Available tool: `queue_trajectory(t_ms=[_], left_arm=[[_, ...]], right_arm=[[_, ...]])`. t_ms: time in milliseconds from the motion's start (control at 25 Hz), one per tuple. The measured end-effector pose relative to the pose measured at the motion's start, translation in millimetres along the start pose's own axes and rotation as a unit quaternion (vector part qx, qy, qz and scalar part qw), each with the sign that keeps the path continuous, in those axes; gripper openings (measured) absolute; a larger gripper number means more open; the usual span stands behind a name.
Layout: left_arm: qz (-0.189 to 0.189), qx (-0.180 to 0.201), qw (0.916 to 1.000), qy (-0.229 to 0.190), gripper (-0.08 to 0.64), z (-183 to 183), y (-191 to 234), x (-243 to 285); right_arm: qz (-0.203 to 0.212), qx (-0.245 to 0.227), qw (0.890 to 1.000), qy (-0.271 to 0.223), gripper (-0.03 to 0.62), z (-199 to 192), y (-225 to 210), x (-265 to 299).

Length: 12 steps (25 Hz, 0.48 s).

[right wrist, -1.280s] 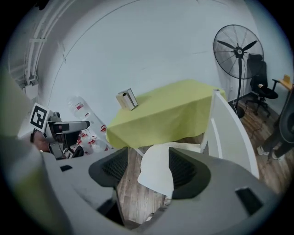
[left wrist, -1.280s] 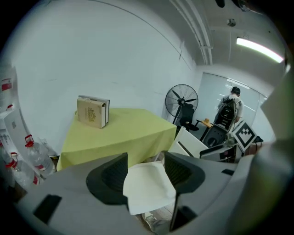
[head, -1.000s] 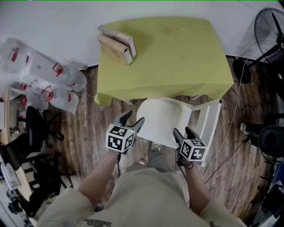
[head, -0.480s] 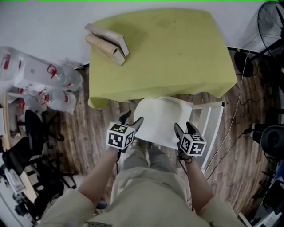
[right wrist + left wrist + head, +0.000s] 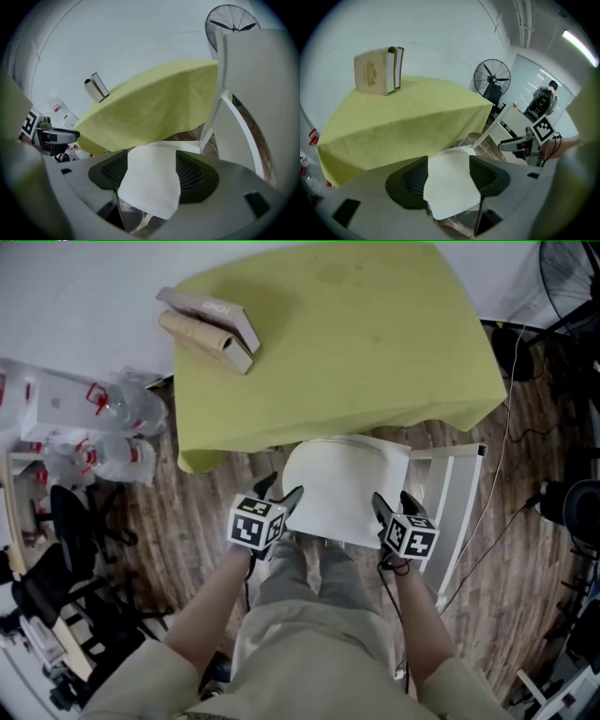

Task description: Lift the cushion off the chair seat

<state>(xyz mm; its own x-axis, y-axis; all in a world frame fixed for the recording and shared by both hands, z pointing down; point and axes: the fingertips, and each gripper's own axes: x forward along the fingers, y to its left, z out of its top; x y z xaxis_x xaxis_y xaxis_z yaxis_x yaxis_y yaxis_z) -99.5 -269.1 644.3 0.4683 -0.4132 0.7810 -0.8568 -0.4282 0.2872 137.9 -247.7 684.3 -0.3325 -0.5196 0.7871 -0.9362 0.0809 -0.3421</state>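
While both hand-held grippers point down at a white chair (image 5: 255, 70), neither has hold of anything. The left hand-held gripper (image 5: 280, 491) has its jaws wide apart. In its own view the near left corner of the white cushion (image 5: 345, 486) shows in the gap between them, and both dark pads are clear of the fabric. The right hand-held gripper (image 5: 394, 502) is also wide open, its jaws having just been opening further. The cushion's near right corner sits in its gap, and neither pad presses on it.

In the head view, the two hand-held grippers flank the cushion's near edge, one at each corner, with their tips just beside it. The cushion lies flat on the seat, between and just beyond them. The chair's back stands to the right of the right hand-held gripper. Beyond both is a table (image 5: 375, 352) under a yellow-green cloth, whose hem hangs just over the cushion's far edge. Two books (image 5: 208, 326) stand on the table, far beyond the left hand-held gripper.

Compared with a second ago, both hand-held grippers have come down closer to the seat. The head view has drawn in over the table. The cushion has not moved.
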Motion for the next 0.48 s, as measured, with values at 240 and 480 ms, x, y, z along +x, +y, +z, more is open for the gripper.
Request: queue_trajectory(t_ms=[240, 480], left_arm=[[-0.007, -0.009, 0.9999, 0.007, 0.27, -16, 19, 34], [-0.016, -0.002, 0.9991, 0.04, 0.276, -45, 36, 72]], right_arm=[[-0.019, -0.003, 1.0, 0.001, 0.328, -15, -12, 27], [-0.033, 0.011, 0.999, 0.012, 0.33, -41, -25, 57]])
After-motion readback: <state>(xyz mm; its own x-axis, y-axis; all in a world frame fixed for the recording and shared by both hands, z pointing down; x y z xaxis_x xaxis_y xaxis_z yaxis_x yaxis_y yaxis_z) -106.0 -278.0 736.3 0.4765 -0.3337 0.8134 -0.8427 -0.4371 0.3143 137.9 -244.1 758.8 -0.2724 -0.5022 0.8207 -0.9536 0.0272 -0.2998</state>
